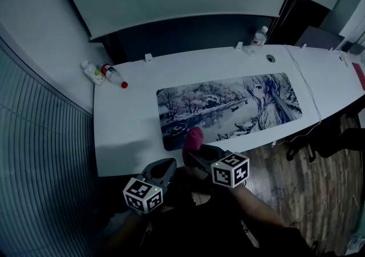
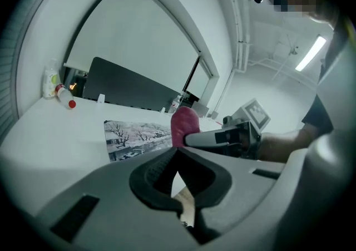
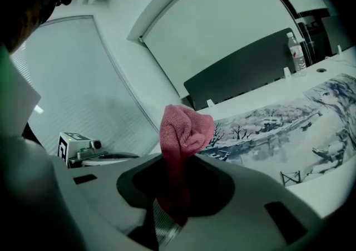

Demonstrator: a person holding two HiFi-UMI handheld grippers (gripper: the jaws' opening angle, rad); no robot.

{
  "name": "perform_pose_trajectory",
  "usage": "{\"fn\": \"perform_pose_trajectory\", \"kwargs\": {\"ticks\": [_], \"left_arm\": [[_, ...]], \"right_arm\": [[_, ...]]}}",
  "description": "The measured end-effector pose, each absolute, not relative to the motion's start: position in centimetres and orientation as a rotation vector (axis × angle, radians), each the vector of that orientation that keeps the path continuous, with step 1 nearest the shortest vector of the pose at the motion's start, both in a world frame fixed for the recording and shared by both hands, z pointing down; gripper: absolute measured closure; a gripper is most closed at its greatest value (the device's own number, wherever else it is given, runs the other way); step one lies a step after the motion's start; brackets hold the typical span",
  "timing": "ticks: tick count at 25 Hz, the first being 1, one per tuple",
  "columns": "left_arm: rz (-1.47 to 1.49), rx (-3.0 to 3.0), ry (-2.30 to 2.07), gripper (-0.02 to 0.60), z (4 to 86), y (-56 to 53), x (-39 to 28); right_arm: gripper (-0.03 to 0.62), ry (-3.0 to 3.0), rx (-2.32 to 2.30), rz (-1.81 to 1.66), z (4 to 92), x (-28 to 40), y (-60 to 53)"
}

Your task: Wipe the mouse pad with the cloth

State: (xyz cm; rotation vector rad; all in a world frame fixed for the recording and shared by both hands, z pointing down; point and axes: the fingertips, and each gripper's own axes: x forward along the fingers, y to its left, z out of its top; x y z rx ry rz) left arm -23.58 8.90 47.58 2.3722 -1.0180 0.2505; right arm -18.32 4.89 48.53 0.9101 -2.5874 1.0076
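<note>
Your right gripper (image 1: 195,152) is pinching the pink cloth (image 3: 184,133), which in the head view hangs over the near left corner of the mouse pad (image 1: 228,107) on the white table (image 1: 128,125). Your left gripper (image 2: 177,151) has its jaws pressed together on nothing, held beside the right one off the table's near edge. Only the right gripper view brings the clear bottle (image 3: 296,52) close enough to show a label, but its print is too small to read.
</note>
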Motion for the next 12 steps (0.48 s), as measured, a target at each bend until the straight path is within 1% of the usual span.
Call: {"fn": "perform_pose_trajectory", "kwargs": {"ticks": [12], "left_arm": [[0.361,2.251,-1.142,0.575,53.7,3.5,-25.8]], "right_arm": [[0.484,-2.315,0.834,1.089,56.7,-21.0,-0.7]]}}
